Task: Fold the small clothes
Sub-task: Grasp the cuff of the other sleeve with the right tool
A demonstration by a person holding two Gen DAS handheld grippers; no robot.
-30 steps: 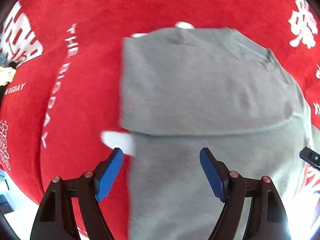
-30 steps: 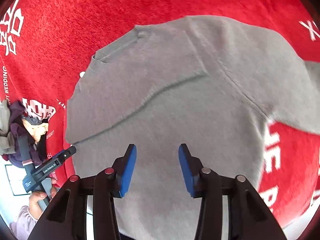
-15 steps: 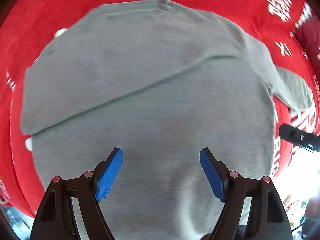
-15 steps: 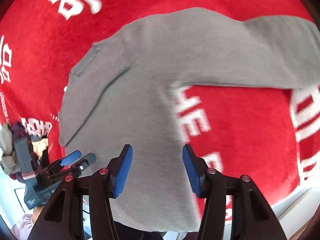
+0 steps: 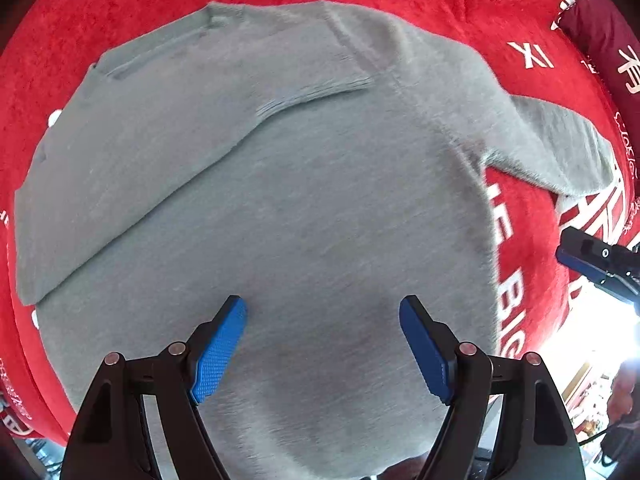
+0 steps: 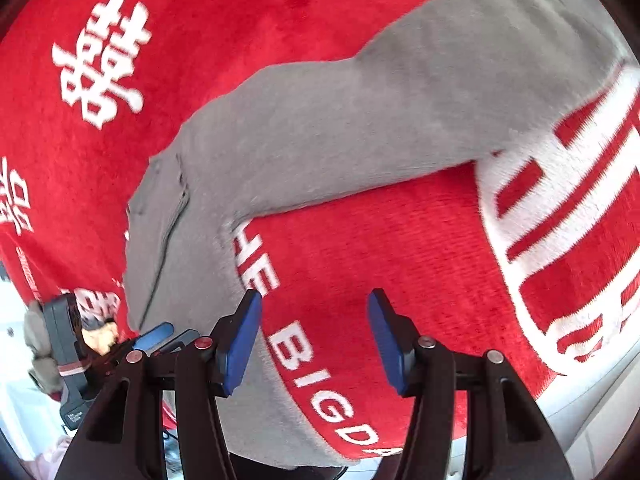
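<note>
A grey knit sweater (image 5: 304, 208) lies flat on a red cloth (image 5: 120, 8) with white lettering. Its left sleeve is folded in across the body; its right sleeve (image 5: 560, 148) stretches out to the right. My left gripper (image 5: 322, 340) is open and empty above the sweater's lower body. My right gripper (image 6: 314, 336) is open and empty above the red cloth, just right of the sweater's side edge. The outstretched sleeve (image 6: 400, 120) crosses the right wrist view above it. The right gripper's tip (image 5: 596, 260) shows at the right edge of the left wrist view.
A dark red cushion (image 5: 596, 36) with white characters lies at the far right of the cloth. The left gripper's body (image 6: 72, 356) and a pile of other clothes (image 6: 40, 344) show at the lower left of the right wrist view. The cloth's edge runs along the lower right.
Both grippers have swung to the right over the sweater. The right gripper has moved from over the sweater's body to over the red cloth beside it and opened wider. The sweater has not moved.
</note>
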